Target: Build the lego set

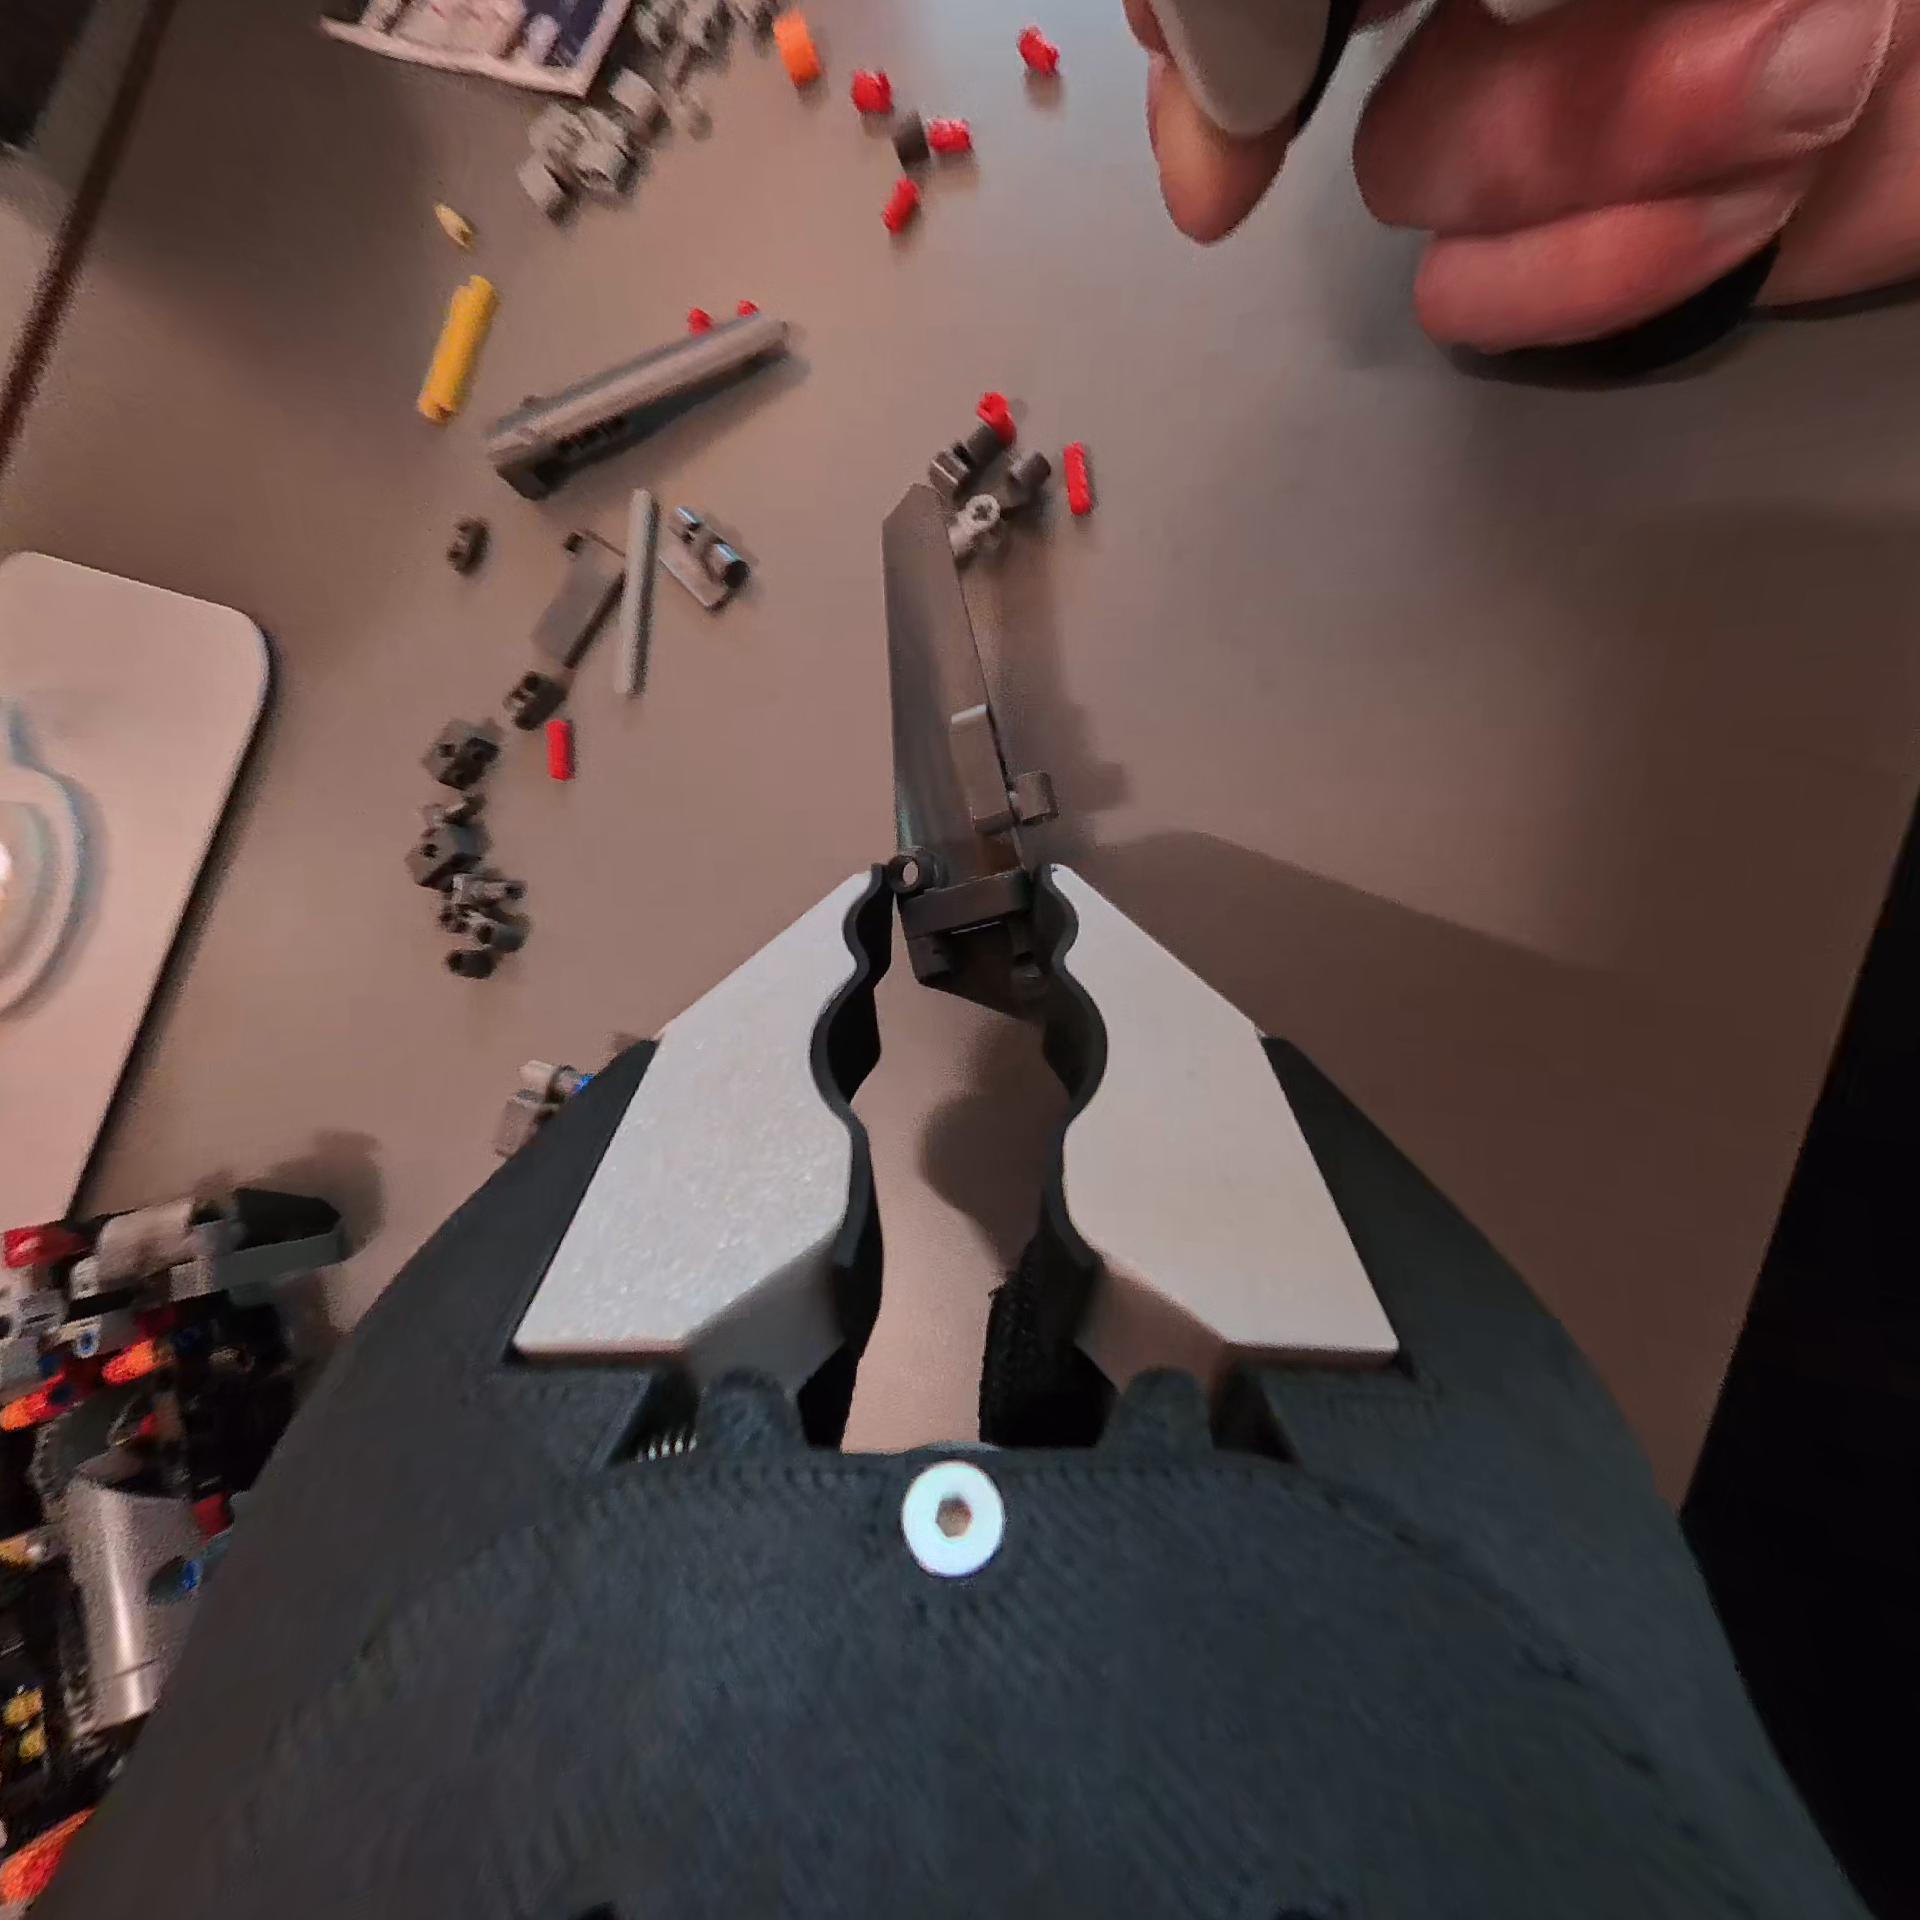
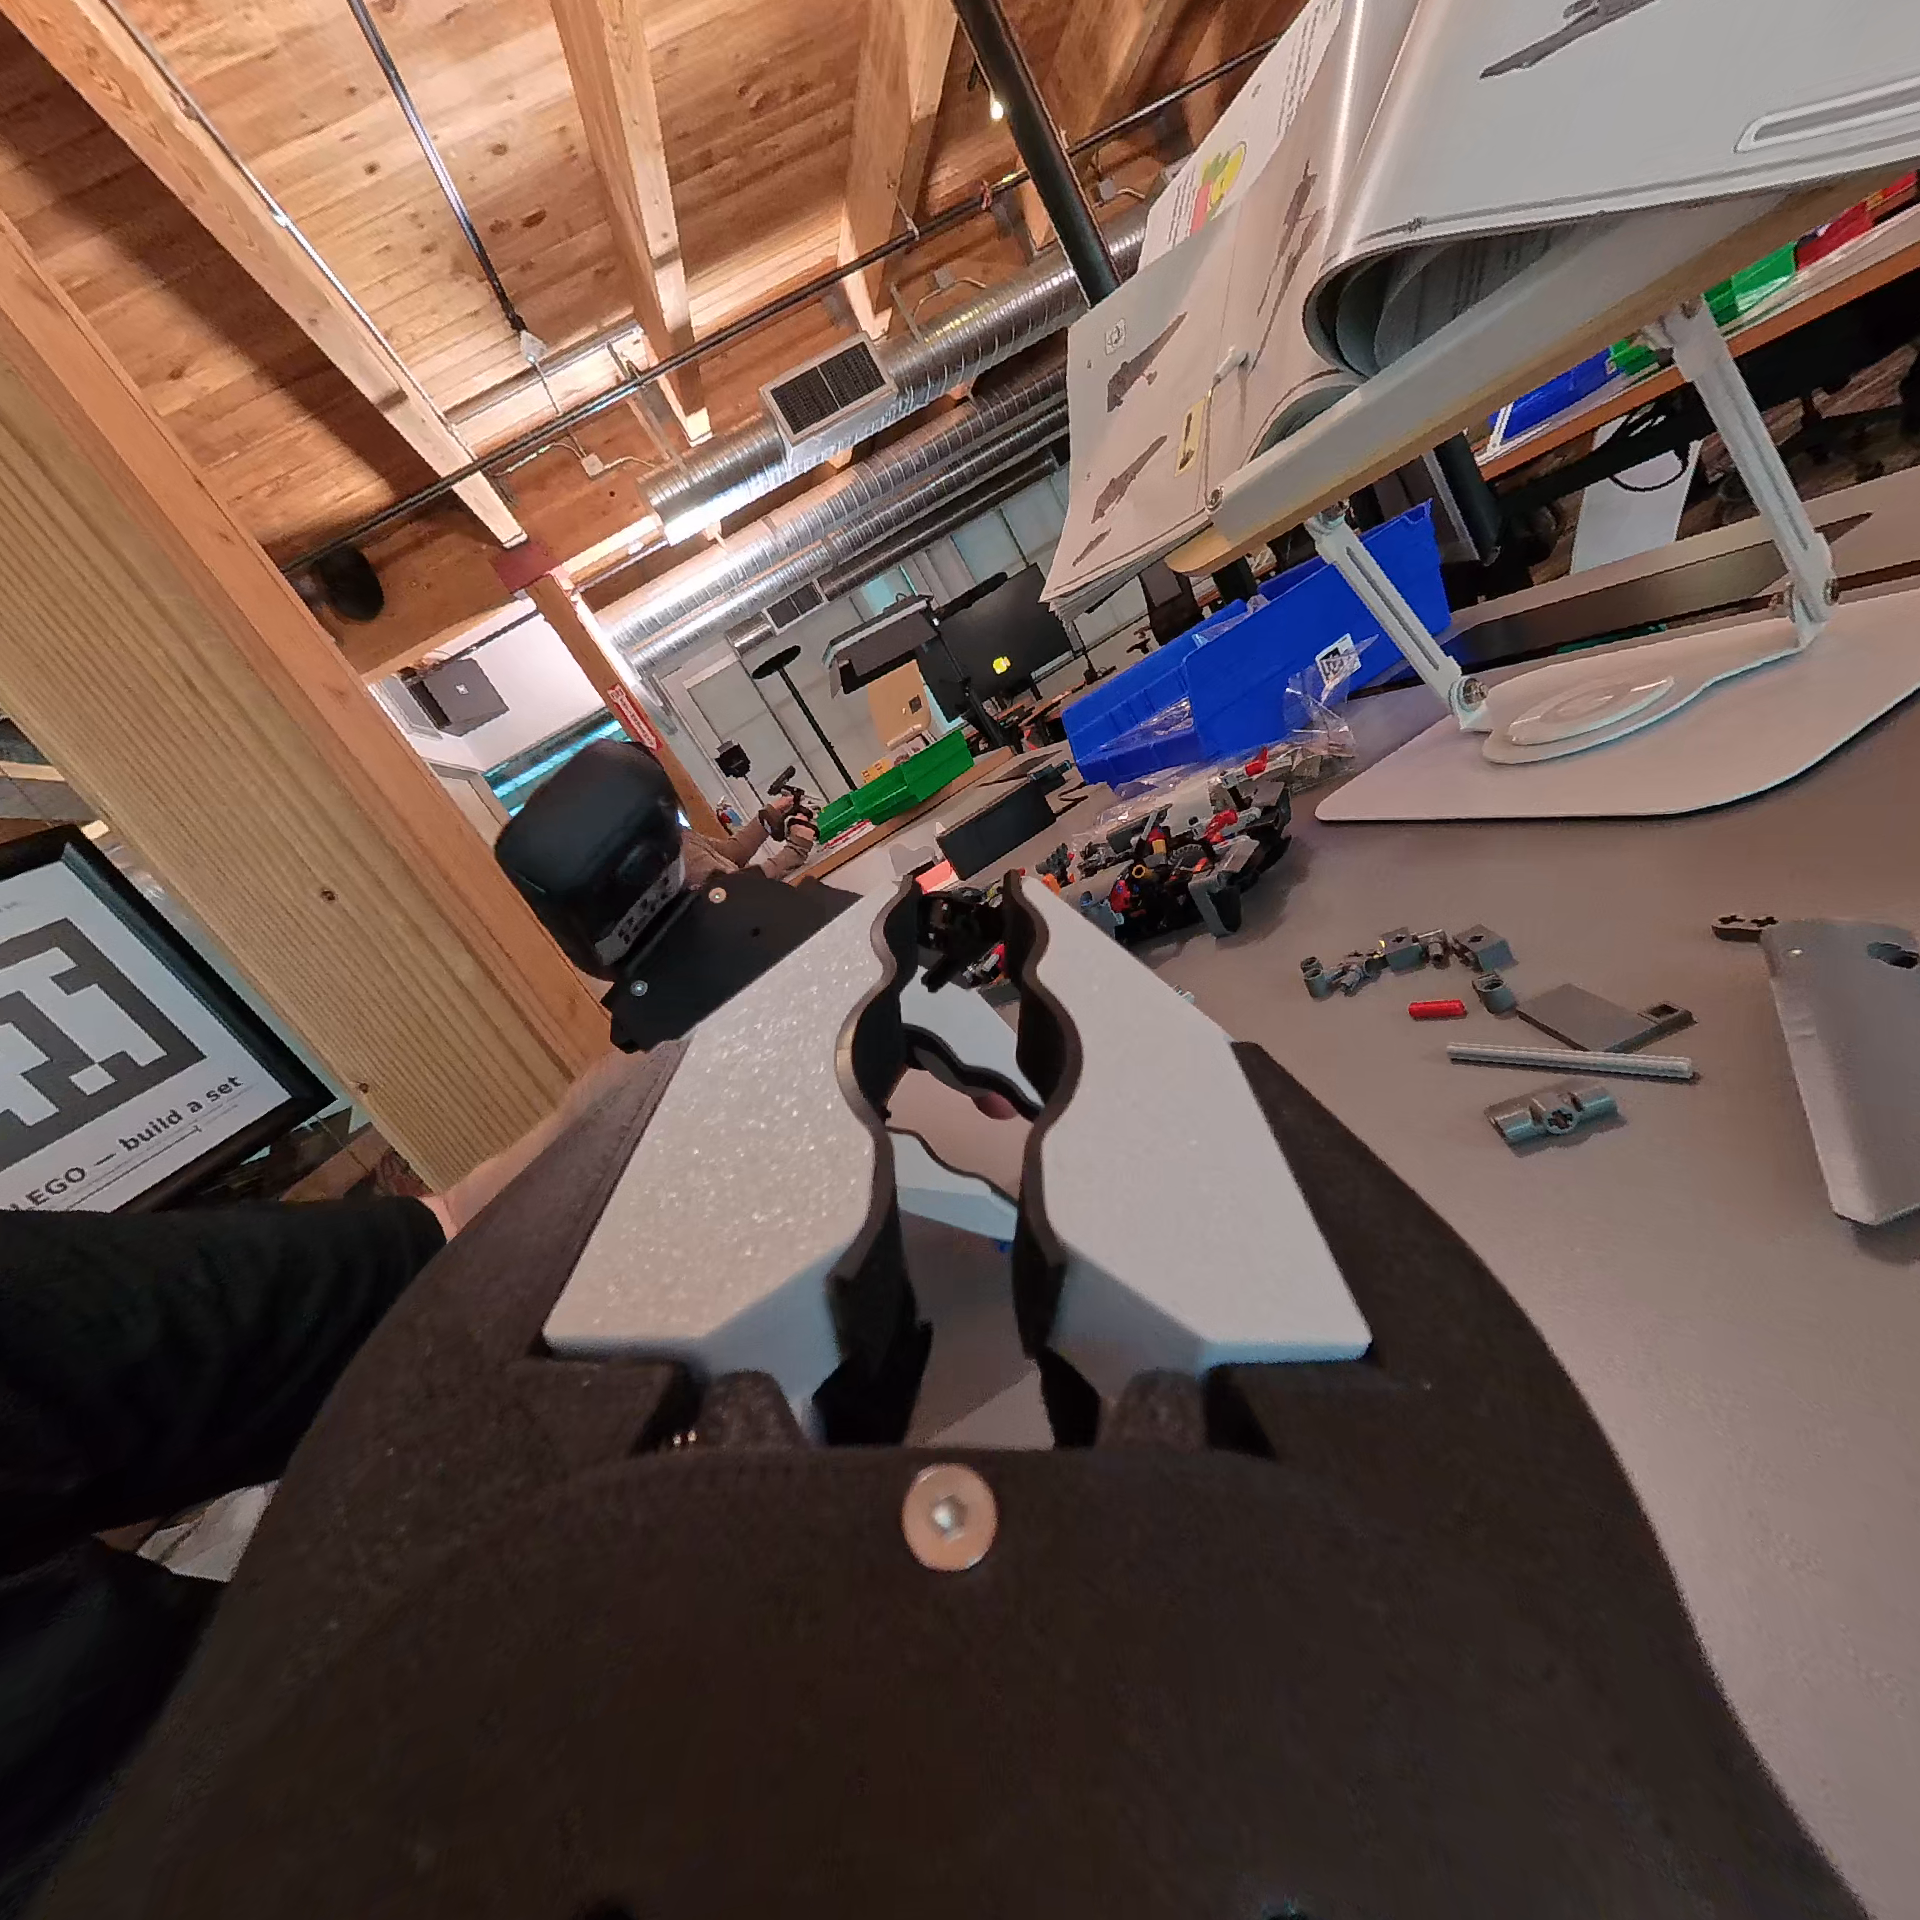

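On the grey table point(image 1: 1351, 644), at the far left of the left wrist view, we see the white stand base point(image 1: 114, 831) and, below it, the partly built model point(image 1: 114, 1382) of mixed grey, black and red parts. Next to the right lie a yellow beam point(image 1: 457, 348), a long grey assembly point(image 1: 634, 400) and a scatter of small dark connectors point(image 1: 462, 883). In the middle, our left gripper point(image 1: 971, 920) has its jaws narrowed onto the dark base of a long grey panel piece point(image 1: 940, 675), which stretches away from the fingertips over the table. Red pins point(image 1: 1077, 478) lie just past its far end. At upper right a hand point(image 1: 1621, 156) hovers above the table.

In the right wrist view, our right gripper point(image 2: 966, 935) is raised and angled toward the room; its jaws stand narrowly apart, and we cannot tell whether they grip anything. Right of it lie a grey axle point(image 2: 1569, 1062) and a flat grey plate point(image 2: 1849, 1070), beneath the instruction booklet point(image 2: 1174, 364) on its stand.
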`<state>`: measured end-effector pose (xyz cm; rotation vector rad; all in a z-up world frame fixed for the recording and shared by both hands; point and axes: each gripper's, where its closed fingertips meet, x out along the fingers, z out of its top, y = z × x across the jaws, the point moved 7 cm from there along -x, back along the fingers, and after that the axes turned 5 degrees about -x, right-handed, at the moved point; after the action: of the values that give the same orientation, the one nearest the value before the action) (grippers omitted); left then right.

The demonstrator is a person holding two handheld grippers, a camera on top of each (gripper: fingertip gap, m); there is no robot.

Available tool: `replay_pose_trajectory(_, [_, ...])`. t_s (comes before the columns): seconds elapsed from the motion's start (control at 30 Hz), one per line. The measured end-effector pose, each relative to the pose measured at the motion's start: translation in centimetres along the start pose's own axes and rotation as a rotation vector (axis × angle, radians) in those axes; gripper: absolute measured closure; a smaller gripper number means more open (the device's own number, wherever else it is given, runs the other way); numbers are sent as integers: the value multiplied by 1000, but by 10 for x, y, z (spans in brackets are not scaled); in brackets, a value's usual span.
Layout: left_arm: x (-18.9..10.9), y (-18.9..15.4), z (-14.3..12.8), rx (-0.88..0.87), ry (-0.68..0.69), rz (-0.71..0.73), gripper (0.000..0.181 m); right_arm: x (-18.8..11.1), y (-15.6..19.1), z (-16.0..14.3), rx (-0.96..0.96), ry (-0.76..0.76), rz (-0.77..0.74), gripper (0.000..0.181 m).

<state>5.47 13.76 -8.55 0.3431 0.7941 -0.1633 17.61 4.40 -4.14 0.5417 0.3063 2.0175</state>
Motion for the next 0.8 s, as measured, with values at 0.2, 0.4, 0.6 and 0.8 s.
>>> replay_pose_trajectory(0.2, [-17,4,16,37,-198,98,157,6,4,1,-56,23,5,169])
replay_pose_trajectory(0.4, [-25,0,28,88,-307,166,157,10,6,-1,-83,65,-4,169])
replay_pose_trajectory(0.6, [-31,3,33,69,-371,202,158,9,7,-2,-99,74,-17,169])
replay_pose_trajectory(0.8, [-36,1,40,-2,-443,163,157,8,14,3,-210,41,-66,168])
